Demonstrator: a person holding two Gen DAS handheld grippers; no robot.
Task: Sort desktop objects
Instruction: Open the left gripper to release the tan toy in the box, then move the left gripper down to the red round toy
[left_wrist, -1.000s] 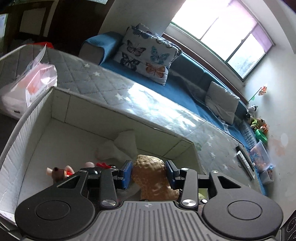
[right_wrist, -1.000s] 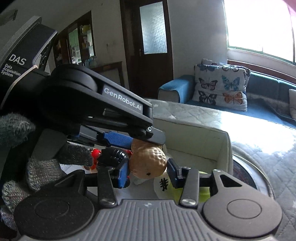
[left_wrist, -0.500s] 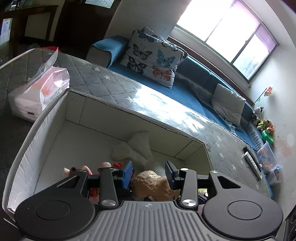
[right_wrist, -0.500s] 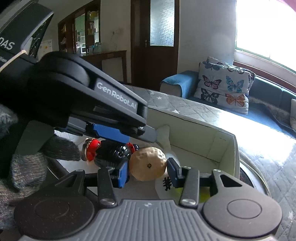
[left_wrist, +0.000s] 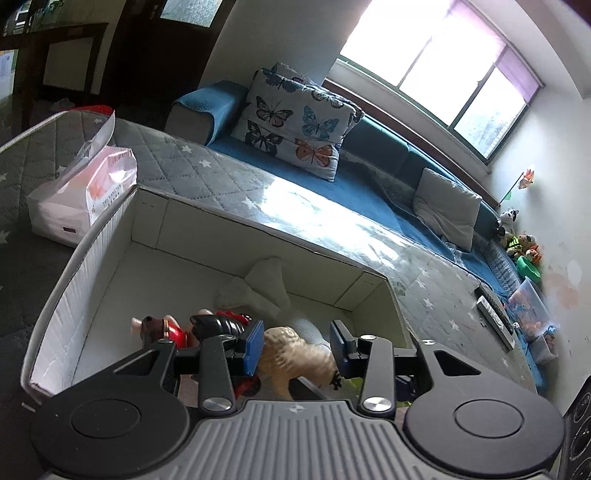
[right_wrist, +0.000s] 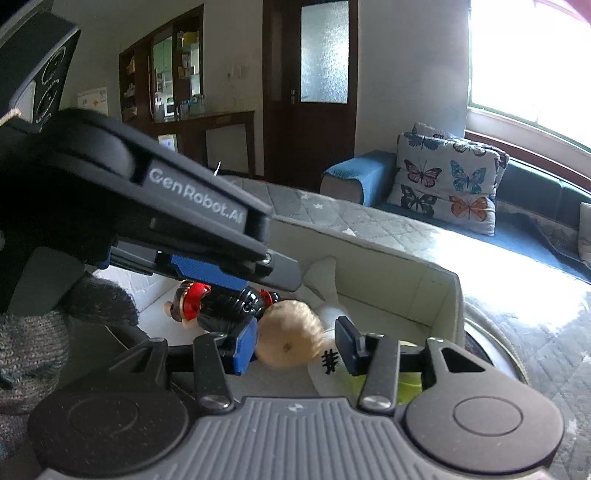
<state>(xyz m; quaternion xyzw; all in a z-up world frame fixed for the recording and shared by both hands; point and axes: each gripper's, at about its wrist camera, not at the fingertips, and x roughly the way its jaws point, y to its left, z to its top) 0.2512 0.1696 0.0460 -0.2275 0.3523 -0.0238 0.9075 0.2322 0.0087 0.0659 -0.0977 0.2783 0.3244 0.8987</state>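
While both claws hang over the near edge of the white box (left_wrist: 110, 258), a tan sheep figure (left_wrist: 295, 354) lies between the blue pads of the left claw (left_wrist: 297, 345). The left claw is spread: its left pad stands just beside the woolly side of the sheep, and its right pad is apart from it, so the sheep is not pinched. The sheep lies on its side in the near part of the box, and one of its legs points toward the camera.

In the right wrist view, the right claw (right_wrist: 295, 343) is also spread. The round tan end of the sheep (right_wrist: 291, 339) shows between its pads, close to the left pad; whether they touch I cannot tell. The left claw enters this view from the left side, and its blue pad is above a black and red toy figure (right_wrist: 221, 306). This figure lies in the box just to the left of the sheep. A white cloth-like thing (left_wrist: 266, 284) lies farther back in the box, near the far wall. The box stands on a tabletop (left_wrist: 207, 162) with a grey quilted cover with stars, and a pink tissue pack (left_wrist: 85, 195) stands just beside the box's far left corner.
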